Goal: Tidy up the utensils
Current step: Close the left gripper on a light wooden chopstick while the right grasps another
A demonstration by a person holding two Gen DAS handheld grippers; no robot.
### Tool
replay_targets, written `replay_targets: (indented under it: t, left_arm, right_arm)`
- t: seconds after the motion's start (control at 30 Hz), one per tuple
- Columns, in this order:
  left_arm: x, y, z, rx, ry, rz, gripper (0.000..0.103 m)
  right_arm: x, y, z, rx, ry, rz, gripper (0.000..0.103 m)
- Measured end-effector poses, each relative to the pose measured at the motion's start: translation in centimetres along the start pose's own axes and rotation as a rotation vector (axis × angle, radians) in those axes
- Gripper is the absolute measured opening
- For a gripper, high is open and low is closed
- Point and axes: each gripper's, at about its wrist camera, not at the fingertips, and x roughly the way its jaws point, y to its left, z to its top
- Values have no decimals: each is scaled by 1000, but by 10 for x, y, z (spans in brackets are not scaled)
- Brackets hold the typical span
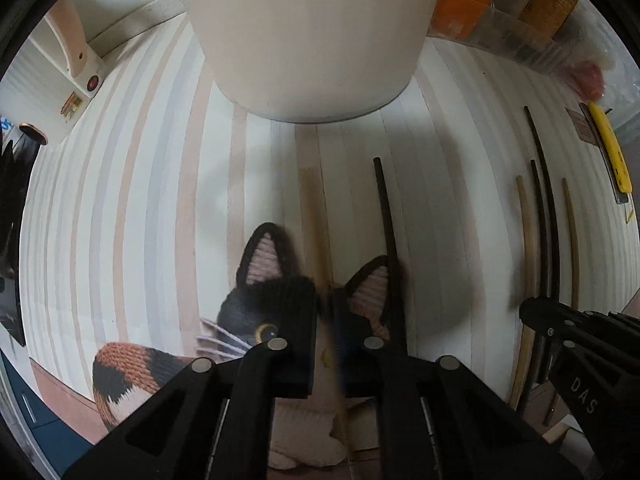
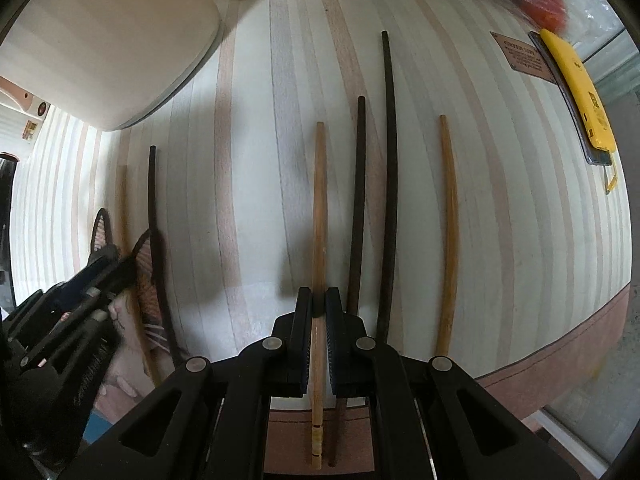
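Observation:
Several chopsticks lie on a striped tablecloth. My right gripper (image 2: 319, 300) is shut on a light wooden chopstick (image 2: 319, 208) that points away. Beside it lie two dark chopsticks (image 2: 358, 200) (image 2: 389, 168) and another wooden chopstick (image 2: 450, 220). My left gripper (image 1: 326, 300) is shut on a blurred light wooden chopstick (image 1: 314, 216), held above a cat-shaped mat (image 1: 256, 316). A dark chopstick (image 1: 386, 220) lies just right of it. A large white cylindrical container (image 1: 308, 32) stands straight ahead of the left gripper. It also shows at the far left in the right wrist view (image 2: 104, 40).
A yellow-handled tool (image 2: 580, 100) lies at the right table edge, beside a brown card (image 2: 524, 56). Orange packets and boxes (image 1: 472, 8) line the back. A white appliance with a red button (image 1: 80, 60) stands far left. The right gripper (image 1: 580, 344) shows in the left wrist view.

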Motion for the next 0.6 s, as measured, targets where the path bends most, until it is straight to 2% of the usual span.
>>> replay_targets:
  t: [0.2, 0.3, 0.4, 0.6]
  left_arm:
    - [4, 52, 0, -79, 35, 28, 4]
    - [8, 74, -3, -112, 61, -10, 5]
    - [11, 78, -2, -108, 69, -17, 9]
    - [16, 65, 0, -114, 76, 15, 9]
  right_arm:
    - [4, 27, -1, -18, 0, 21, 7]
    - [4, 40, 1, -36, -8, 61, 7]
    - [5, 48, 5, -51, 2, 64, 7]
    - [6, 48, 17, -53, 52, 74, 7]
